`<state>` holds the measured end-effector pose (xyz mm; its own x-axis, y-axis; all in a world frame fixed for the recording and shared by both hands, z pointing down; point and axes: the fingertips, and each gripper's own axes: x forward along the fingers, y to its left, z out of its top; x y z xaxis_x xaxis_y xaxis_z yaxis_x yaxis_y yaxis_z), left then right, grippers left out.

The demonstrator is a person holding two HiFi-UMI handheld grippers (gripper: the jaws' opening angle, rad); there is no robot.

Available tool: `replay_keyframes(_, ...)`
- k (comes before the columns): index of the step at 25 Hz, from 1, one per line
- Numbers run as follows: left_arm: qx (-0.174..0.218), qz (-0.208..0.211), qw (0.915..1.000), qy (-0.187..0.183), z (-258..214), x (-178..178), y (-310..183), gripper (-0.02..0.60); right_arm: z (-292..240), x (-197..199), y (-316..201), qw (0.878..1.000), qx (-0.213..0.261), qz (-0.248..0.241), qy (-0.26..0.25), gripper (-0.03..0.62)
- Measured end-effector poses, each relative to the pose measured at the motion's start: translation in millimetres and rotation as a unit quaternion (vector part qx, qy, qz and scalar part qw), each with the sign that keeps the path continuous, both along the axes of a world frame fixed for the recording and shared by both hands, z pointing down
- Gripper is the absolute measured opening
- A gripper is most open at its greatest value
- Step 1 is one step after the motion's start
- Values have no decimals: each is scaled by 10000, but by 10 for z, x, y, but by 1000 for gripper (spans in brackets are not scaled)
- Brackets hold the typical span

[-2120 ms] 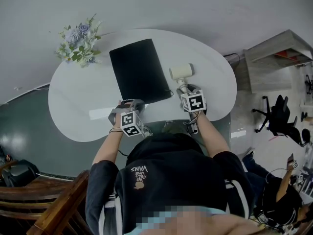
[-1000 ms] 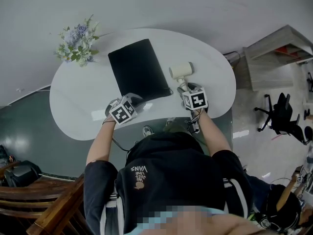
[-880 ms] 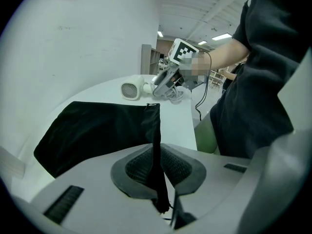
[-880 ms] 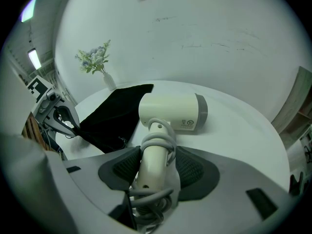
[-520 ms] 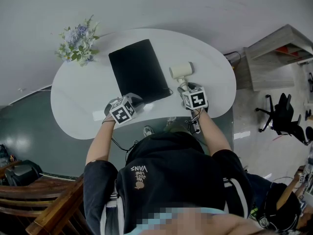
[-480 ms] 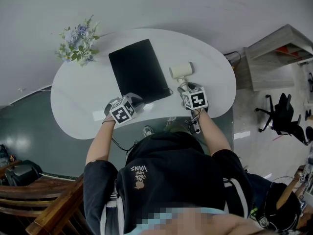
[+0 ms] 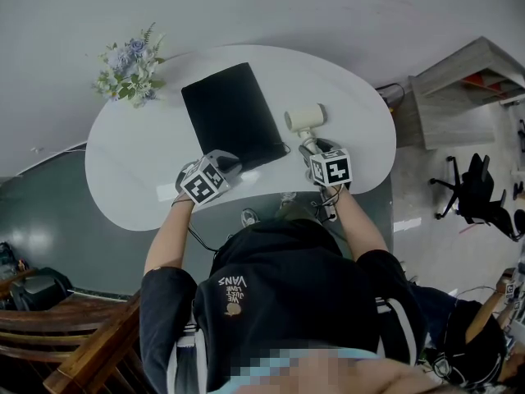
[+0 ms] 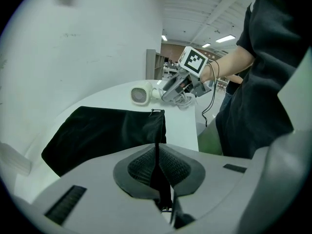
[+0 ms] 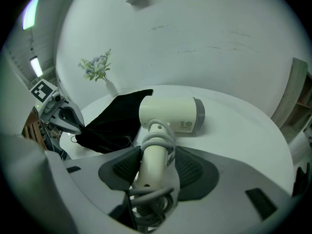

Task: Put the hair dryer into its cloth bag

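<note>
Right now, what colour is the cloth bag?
The cloth bag is plain black, clearest in the head view.

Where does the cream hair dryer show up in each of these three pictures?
Head view: hair dryer right of centre, just right of the black cloth bag.
Left gripper view: small, upper centre, far off.
Right gripper view: large, centre, handle between the jaws.
Shared landmark: the black cloth bag, beside it in all three.

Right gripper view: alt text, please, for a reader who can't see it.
The right tongs grip the handle of a cream hair dryer lying on a white table, cord wound round the handle. Beside it lies a black cloth bag, its edge pinched by the left tongs; flowers stand behind.
</note>
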<state>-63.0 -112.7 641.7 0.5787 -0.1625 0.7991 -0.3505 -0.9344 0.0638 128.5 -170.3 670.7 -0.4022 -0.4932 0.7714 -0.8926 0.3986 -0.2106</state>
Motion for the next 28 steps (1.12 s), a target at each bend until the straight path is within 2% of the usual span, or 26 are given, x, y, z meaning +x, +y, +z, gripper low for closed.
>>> replay_keyframes(10, 91, -551, 9983, 144, -117, 26, -203, 34, -257, -38, 268, 9964, 15, 224, -815, 221)
replay_keyframes(18, 303, -728, 9965, 290, -276, 98, -390, 32, -588, -256, 697, 9937, 173, -140, -1097, 221)
replay_keyframes(28, 407, -742, 9950, 538, -413, 102, -308, 32, -638, -743, 1414, 9905, 19, -520, -1270, 221)
